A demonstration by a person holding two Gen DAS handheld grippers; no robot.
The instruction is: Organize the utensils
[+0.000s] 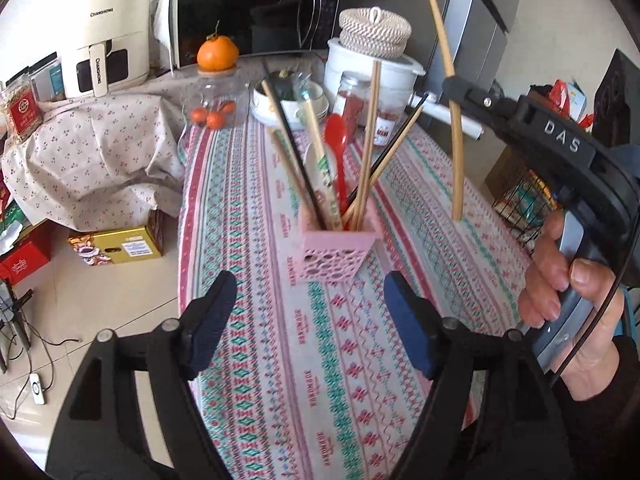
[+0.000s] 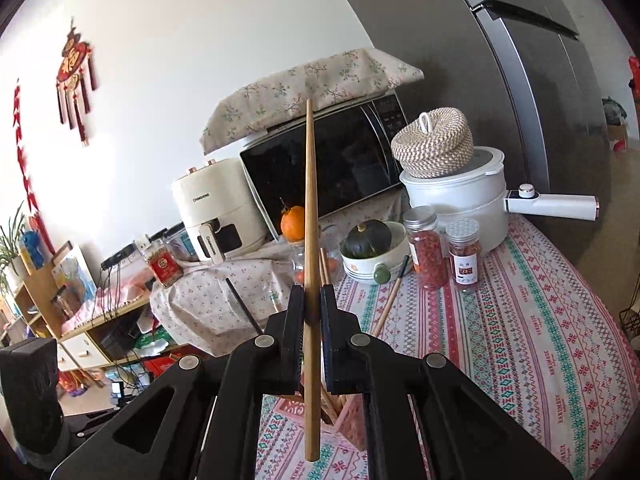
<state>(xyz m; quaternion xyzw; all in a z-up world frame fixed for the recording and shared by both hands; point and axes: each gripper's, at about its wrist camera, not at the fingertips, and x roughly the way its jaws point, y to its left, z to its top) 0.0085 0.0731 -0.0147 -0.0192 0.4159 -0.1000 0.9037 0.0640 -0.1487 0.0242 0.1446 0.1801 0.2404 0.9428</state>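
Definitely somebody's home kitchen/dining corner: a microwave (image 2: 320, 176) under a floral cloth, an air fryer (image 2: 212, 208), a tall grey fridge (image 2: 500, 80), an electric pot (image 2: 464, 200) on a patterned tablecloth (image 2: 520, 320), plus red New Year decorations (image 2: 74, 76) on the wall.

We see a pink perforated holder (image 1: 334, 254) on a table (image 1: 420, 208) whose cloth carries bands of red, teal and white folk motifs. In the holder stand tan and black chopsticks and a red spoon (image 1: 338, 148). The right claw (image 2: 311, 312), black with ridged pads, grips a tan bamboo chopstick (image 2: 311, 248). The left claw (image 1: 308, 320) is black with dark blue pads. Behind sit an orange (image 1: 217, 53), a cream air fryer (image 1: 110, 36), a white pot (image 2: 460, 196) under a beige-and-white woven lid (image 2: 434, 148), and a dark green squash (image 2: 368, 238).
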